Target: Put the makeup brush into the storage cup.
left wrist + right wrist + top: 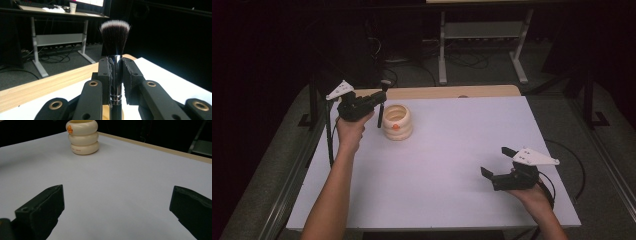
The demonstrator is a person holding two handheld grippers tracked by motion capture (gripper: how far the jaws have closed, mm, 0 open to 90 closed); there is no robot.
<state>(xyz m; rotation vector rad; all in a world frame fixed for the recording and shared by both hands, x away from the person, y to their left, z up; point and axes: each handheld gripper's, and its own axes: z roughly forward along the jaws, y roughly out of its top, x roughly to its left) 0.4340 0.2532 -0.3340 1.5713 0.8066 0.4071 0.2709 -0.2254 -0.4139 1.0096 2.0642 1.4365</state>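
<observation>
A makeup brush (pixel 115 37) with dark, white-tipped bristles and a chrome ferrule stands upright between the pads of my left gripper (pixel 116 68), which is shut on it. From above, my left gripper (pixel 381 99) hovers at the table's back left, the brush handle (pixel 380 116) hanging just left of a cream ribbed cup (pixel 397 122) with an orange mark. The same cup (pixel 83 137) stands far off in the right gripper view. Near the front right, my right gripper (pixel 496 161) rests low over the table, jaws wide apart (pixel 117 202) with nothing between them.
The white tabletop (pixel 452 150) has a wooden strip (pixel 447 92) along its back edge. Beyond it are a desk frame (pixel 482 45) and floor cables. A desk with a paper cup (pixel 72 7) stands in the dark background.
</observation>
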